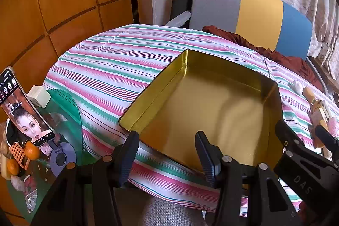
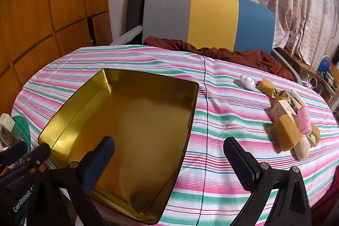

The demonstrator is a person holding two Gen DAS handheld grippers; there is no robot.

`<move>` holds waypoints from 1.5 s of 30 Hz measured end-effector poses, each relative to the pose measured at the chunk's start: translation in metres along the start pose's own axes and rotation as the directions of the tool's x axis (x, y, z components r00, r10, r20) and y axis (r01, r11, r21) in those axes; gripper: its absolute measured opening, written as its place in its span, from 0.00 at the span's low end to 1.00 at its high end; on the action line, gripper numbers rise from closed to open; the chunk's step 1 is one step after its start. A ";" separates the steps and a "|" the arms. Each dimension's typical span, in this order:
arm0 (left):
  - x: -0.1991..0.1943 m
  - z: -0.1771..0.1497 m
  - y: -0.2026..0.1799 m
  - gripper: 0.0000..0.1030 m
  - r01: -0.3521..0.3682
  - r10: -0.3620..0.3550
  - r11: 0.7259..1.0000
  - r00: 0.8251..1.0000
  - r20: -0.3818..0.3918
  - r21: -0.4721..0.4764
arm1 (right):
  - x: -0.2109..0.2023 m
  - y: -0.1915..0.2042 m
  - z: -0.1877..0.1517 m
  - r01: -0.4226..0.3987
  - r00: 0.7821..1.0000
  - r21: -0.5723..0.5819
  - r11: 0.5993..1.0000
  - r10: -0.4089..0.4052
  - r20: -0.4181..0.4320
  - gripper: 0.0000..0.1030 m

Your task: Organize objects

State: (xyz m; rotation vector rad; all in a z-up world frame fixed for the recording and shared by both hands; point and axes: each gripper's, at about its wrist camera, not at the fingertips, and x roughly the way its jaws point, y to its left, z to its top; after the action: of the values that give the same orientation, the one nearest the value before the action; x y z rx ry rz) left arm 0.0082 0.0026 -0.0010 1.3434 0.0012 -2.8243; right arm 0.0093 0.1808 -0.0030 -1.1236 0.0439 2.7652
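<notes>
An empty gold metal tin (image 1: 211, 103) lies on the striped tablecloth; it also shows in the right wrist view (image 2: 131, 120). My left gripper (image 1: 167, 141) is open and empty over the tin's near edge. My right gripper (image 2: 169, 149) is open and empty, straddling the tin's right wall. A pile of small items lies to the right: yellow sponge blocks (image 2: 286, 135), a pink hair roller (image 2: 305, 120), a small box (image 2: 281, 109), a white crumpled piece (image 2: 247, 81). The same pile (image 1: 317, 111) shows at the left wrist view's right edge.
The round table (image 2: 222, 162) carries a pink-green striped cloth. A grey-yellow-blue chair (image 2: 211, 18) with brown cloth (image 2: 233, 54) stands behind it. A phone on a stand (image 1: 23, 107), oranges (image 1: 31, 149) and a green glass side table (image 1: 70, 111) are at the left.
</notes>
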 end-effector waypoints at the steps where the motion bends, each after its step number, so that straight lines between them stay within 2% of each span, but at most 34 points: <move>1: 0.000 0.000 0.000 0.54 0.000 0.000 1.000 1.000 -0.002 0.000 | 0.001 0.000 0.000 0.000 1.000 -0.003 1.000 0.000 -0.003 1.00; 45: 0.010 -0.005 -0.002 0.54 -0.025 0.025 1.000 0.999 -0.020 0.005 | -0.005 -0.009 0.000 0.001 1.000 -0.004 1.000 -0.001 -0.001 1.00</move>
State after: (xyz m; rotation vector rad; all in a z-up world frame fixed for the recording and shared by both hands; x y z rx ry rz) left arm 0.0055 0.0047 -0.0116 1.3625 -0.0227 -2.7924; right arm 0.0140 0.1889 0.0005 -1.1260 0.0385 2.7651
